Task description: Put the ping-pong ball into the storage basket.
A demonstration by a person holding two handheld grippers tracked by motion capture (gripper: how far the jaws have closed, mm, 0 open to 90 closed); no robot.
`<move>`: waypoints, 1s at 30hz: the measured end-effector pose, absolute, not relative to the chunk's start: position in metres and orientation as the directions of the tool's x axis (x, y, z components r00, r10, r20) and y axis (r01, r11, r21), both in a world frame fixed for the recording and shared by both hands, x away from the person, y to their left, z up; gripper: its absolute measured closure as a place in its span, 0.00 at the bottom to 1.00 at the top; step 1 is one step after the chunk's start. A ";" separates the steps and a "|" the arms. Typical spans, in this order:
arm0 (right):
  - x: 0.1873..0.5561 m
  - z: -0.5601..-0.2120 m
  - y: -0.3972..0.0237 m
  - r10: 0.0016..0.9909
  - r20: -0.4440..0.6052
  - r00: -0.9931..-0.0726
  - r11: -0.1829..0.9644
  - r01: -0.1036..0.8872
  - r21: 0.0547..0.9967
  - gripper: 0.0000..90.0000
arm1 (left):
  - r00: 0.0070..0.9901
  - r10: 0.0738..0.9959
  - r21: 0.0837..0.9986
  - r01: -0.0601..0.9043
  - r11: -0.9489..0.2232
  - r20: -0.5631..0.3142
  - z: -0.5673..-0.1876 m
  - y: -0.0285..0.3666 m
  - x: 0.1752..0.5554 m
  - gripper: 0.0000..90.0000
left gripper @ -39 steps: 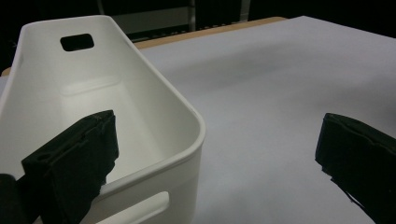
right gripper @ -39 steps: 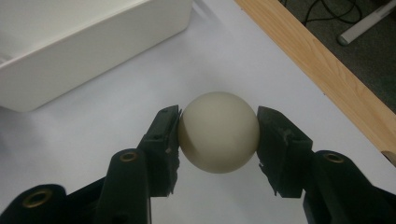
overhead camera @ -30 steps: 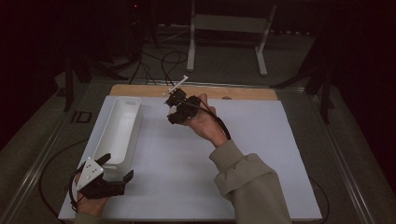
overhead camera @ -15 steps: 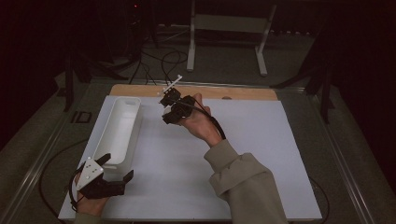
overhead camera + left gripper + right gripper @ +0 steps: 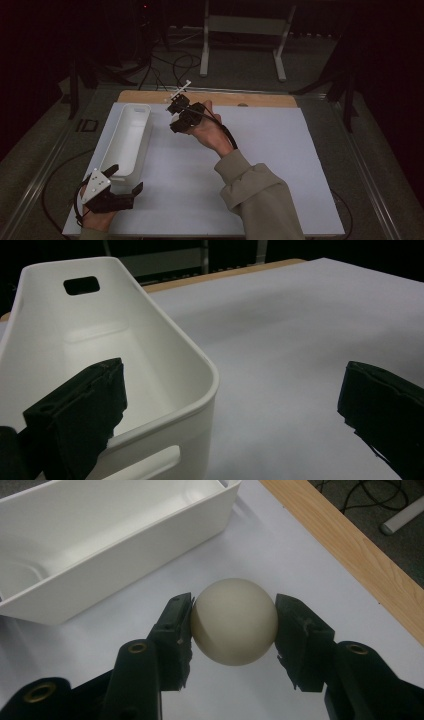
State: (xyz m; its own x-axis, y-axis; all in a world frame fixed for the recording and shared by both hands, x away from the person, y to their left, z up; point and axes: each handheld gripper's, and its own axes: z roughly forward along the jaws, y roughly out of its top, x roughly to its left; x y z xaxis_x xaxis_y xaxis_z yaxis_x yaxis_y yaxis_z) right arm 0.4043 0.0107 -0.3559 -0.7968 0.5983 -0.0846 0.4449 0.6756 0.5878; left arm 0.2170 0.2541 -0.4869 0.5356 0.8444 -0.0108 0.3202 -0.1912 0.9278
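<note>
A cream ball [image 5: 234, 621] sits pinched between the two black jaws of my right gripper [image 5: 233, 611], which is shut on it. In the high view my right gripper [image 5: 176, 113] hangs above the white sheet, just right of the far end of the long white bin [image 5: 125, 137]. The bin [image 5: 90, 540] shows an empty inside below and left of the ball. My left gripper [image 5: 125, 179] rests at the table's near left corner, open, with one jaw over the bin's near end [image 5: 165, 405] and the other over bare sheet.
A white sheet [image 5: 270, 165] covers the table, and a wooden strip [image 5: 260, 99] runs along its far edge. Behind the table, on the dark floor, stand a white frame [image 5: 240, 45] and loose cables [image 5: 175, 65]. A black cable trails from the right gripper along the forearm.
My right gripper has carried the ball a little to the left, nearer the bin's far end. The left gripper has stayed put.
</note>
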 end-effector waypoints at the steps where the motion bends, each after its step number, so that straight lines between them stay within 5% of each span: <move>1: 0.404 -0.356 0.011 0.596 -0.085 -0.798 0.677 0.443 0.588 0.56 | 0.536 0.844 0.928 0.320 -0.191 -0.011 -0.487 0.254 0.217 0.00; 30: 0.399 -0.356 0.035 0.574 -0.086 -0.814 0.688 0.423 0.590 0.56 | 0.536 0.844 0.928 0.320 -0.189 -0.013 -0.487 0.254 0.217 0.00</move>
